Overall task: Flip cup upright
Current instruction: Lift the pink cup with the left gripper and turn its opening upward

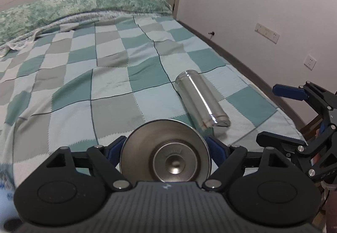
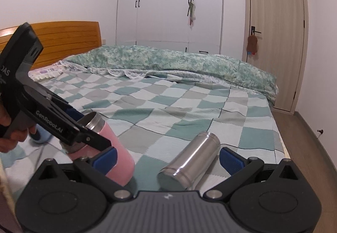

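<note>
Left tool is pinching the pink cup, blue pads against either side of its body. The left wrist view looks straight at the cup's round metal base, which fills the gap between the fingers. From the right wrist view the cup is tilted, steel-rimmed mouth up and toward the headboard, base lower and nearer the camera. Whether the base touches the bedspread cannot be told; the right tool's frame hides that spot.

Right tool is spread wide and grips nothing. Its left blue pad shows in front of the pink cup's lower wall; its right pad sits beside the steel cylinder. In the left wrist view the right tool shows at the right edge, fingers apart, over the bed's edge.

Steel cylinder lies on its side on the checked bedspread, just right of the pink cup, closed flat end toward the right wrist camera. It rests between the right tool's fingers, untouched by either.

Rumpled green blanket lies across the far end of the bed. Wooden headboard at far left, white wardrobe behind, door on the right with a brown item hung from its handle.
</note>
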Demonstrator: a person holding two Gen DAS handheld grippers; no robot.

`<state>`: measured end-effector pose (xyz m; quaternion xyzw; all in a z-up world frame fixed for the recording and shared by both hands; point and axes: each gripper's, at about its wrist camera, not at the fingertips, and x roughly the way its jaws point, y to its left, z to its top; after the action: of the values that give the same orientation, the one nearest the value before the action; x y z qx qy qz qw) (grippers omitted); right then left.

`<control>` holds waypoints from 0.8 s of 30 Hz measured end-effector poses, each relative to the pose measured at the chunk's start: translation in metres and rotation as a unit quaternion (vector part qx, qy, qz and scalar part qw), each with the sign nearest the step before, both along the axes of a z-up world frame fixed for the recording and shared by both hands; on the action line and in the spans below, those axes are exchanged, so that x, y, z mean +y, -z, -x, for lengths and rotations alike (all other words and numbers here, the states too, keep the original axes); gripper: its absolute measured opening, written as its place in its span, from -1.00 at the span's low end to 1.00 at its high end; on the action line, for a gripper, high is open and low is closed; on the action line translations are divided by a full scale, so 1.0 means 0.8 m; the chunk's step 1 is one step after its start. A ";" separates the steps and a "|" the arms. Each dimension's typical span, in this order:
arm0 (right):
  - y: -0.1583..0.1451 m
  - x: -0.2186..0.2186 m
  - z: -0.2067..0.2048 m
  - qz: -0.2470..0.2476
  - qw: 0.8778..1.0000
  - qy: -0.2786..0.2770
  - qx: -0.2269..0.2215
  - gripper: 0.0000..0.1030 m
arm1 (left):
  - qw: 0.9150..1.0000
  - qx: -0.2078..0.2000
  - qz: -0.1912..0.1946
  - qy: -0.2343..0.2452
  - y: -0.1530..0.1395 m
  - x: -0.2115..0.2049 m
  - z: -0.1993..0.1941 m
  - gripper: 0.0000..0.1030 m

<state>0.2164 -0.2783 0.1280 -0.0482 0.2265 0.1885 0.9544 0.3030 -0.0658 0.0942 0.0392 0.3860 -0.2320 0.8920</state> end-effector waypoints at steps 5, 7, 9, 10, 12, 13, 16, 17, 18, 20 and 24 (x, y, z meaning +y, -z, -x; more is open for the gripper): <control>-0.011 0.007 0.046 -0.007 1.000 -0.007 0.002 1.00 | 1.000 0.000 0.006 -0.007 -0.015 0.016 0.054 0.60; -0.014 0.011 0.062 -0.010 1.000 -0.013 0.004 1.00 | 1.000 0.010 -0.002 -0.002 -0.018 0.022 0.078 0.60; -0.015 0.016 0.079 -0.011 1.000 -0.019 0.007 1.00 | 1.000 0.027 -0.009 -0.002 -0.020 0.029 0.097 0.60; -0.015 0.020 0.087 -0.011 1.000 -0.023 0.009 1.00 | 0.999 0.039 -0.014 0.001 -0.021 0.032 0.105 0.60; -0.012 0.025 0.099 -0.015 0.999 -0.029 0.014 1.00 | 0.998 0.068 -0.019 0.002 -0.018 0.039 0.115 0.60; -0.010 0.027 0.104 -0.017 0.999 -0.031 0.017 1.00 | 0.997 0.077 -0.021 0.001 -0.016 0.043 0.119 0.60; -0.003 0.035 0.116 -0.020 0.999 -0.037 0.025 1.00 | 0.996 0.087 -0.034 -0.008 -0.005 0.048 0.122 0.60; 0.000 0.037 0.118 -0.021 0.999 -0.038 0.028 1.00 | 0.995 0.091 -0.037 -0.010 -0.001 0.048 0.120 0.60; 0.003 0.038 0.121 -0.021 0.998 -0.039 0.032 1.00 | 0.995 0.095 -0.036 -0.011 0.004 0.048 0.118 0.60; 0.008 0.041 0.119 -0.020 0.998 -0.037 0.039 1.00 | 0.995 0.093 -0.033 -0.017 0.010 0.047 0.113 0.61; 0.016 0.043 0.115 -0.021 0.998 -0.030 0.049 1.00 | 0.996 0.074 -0.028 -0.028 0.011 0.044 0.101 0.63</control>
<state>0.1243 -0.2437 0.1148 -0.0254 0.2674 0.2244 0.9368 0.2223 -0.0304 0.0857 0.0360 0.4583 -0.1982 0.8657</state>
